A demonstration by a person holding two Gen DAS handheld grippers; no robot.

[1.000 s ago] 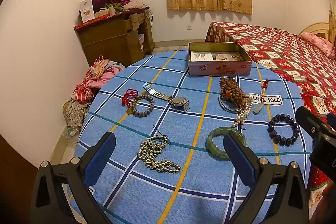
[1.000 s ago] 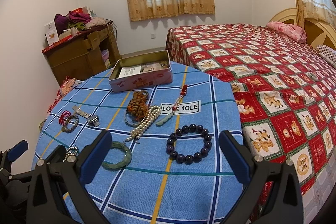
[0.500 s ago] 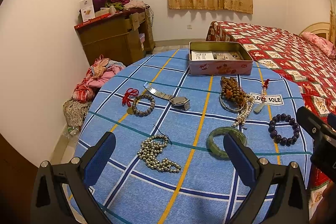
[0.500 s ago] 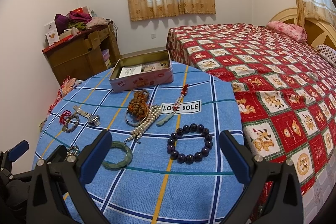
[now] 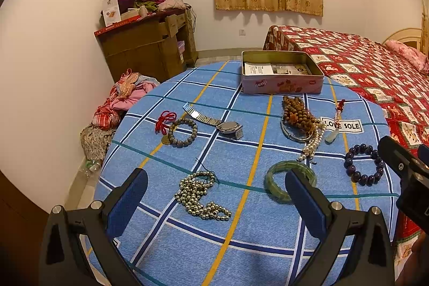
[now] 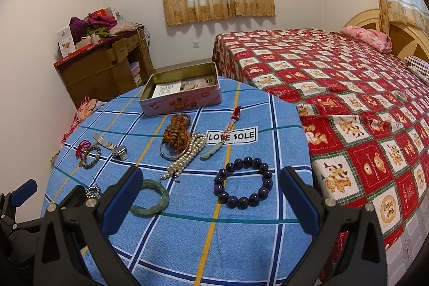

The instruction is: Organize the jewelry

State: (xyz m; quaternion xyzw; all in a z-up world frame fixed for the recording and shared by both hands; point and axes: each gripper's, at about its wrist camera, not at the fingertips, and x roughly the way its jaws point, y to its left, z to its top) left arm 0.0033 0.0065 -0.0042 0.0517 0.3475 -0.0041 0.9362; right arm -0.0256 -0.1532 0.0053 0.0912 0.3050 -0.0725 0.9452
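Jewelry lies spread on a round table under a blue checked cloth (image 5: 241, 245). An open pink tin (image 5: 281, 77) stands at the far edge. My left gripper (image 5: 214, 195) is open and empty above the near side, over a silver bead necklace (image 5: 201, 196), with a green jade bangle (image 5: 278, 176) by its right finger. My right gripper (image 6: 211, 195) is open and empty, with a dark purple bead bracelet (image 6: 242, 185) between its fingers and the jade bangle (image 6: 151, 199) by its left finger. Brown beads (image 6: 177, 132), pearls (image 6: 185, 157), a watch (image 5: 228, 126) and a grey bead bracelet (image 5: 182, 132) lie farther off.
A bed with a red patterned cover (image 6: 348, 98) stands right of the table. A wooden cabinet piled with clothes and boxes (image 5: 144, 44) stands against the left wall, with a heap of clothes (image 5: 120, 101) on the floor. A jade pendant with a red tassel (image 6: 222, 138) lies by a "LOVE SOLE" label.
Both grippers have barely shifted; the views are almost the same. Both stay open and nothing on the table has moved.
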